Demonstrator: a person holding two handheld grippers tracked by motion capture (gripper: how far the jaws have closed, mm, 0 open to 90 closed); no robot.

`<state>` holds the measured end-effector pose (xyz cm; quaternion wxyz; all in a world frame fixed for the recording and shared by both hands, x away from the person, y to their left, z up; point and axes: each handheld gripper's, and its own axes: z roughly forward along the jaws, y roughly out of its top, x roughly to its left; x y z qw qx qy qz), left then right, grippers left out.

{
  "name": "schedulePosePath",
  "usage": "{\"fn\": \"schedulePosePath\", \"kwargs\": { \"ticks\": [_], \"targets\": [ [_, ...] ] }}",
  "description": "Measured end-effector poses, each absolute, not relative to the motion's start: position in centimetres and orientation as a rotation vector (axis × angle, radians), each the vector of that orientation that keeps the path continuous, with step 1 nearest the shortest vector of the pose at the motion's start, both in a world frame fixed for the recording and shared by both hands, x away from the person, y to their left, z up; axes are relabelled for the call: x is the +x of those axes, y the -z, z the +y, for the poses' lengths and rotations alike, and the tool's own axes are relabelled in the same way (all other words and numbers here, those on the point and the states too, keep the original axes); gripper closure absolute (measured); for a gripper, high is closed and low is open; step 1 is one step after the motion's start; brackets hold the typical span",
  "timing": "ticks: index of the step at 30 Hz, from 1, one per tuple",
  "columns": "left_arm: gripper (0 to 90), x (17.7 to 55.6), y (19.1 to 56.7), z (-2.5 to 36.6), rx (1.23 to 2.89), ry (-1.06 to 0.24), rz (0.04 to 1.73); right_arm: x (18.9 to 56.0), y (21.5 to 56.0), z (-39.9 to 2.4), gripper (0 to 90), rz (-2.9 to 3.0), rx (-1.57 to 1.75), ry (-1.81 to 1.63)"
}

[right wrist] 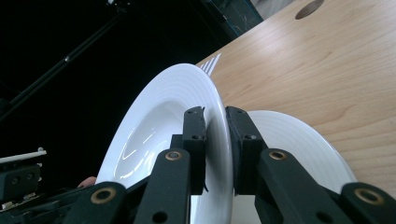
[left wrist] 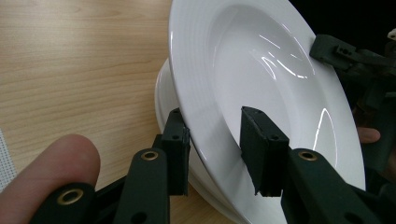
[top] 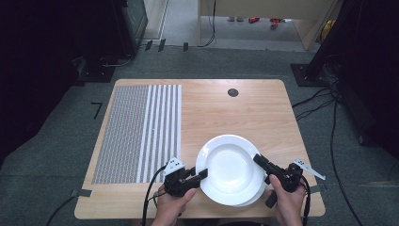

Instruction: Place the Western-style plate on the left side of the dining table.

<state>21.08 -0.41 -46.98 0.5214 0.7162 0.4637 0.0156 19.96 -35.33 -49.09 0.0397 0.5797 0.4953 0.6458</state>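
Note:
A white deep plate (top: pixel 230 165) is held tilted just above a second white plate (top: pixel 250 199) that lies on the wooden table (top: pixel 244 108) near its front edge. My left gripper (top: pixel 201 175) is on the upper plate's left rim. In the left gripper view its jaws (left wrist: pixel 217 149) straddle that rim, one under the plate (left wrist: pixel 261 70) and one inside the bowl, with the lower plate (left wrist: pixel 161 98) beneath. My right gripper (top: pixel 259 161) clamps the right rim. Its jaws (right wrist: pixel 215 140) are shut tight on the upper plate (right wrist: pixel 159 126), and the lower plate (right wrist: pixel 299 144) lies behind them.
A grey and white patterned mat (top: pixel 136 132) covers the table's left part. A round cable hole (top: pixel 233 92) sits near the far edge. Bare wood lies between them. Cables run over the floor at the right (top: pixel 329 122).

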Motion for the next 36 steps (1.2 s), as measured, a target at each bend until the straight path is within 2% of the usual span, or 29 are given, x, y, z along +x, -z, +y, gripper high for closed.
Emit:
{"fn": "schedulePosePath", "kwargs": {
  "ticks": [15, 21, 36],
  "targets": [
    [65.2, 22.8, 44.4, 1.7, 1.667, -0.009, 1.104, 21.7, 47.4, -32.9, 78.3, 1.524, 1.807, -1.994],
    [70.6, 24.1, 43.7, 3.3, 1.613, 0.007, 1.156, 22.8, 46.7, -31.6, 78.3, 1.525, 1.822, -1.988],
    [73.7, 25.9, 42.0, 7.9, 1.548, -0.054, 1.228, 25.7, 45.1, -26.7, 77.8, 1.586, 1.812, -2.003]
  ]
}}
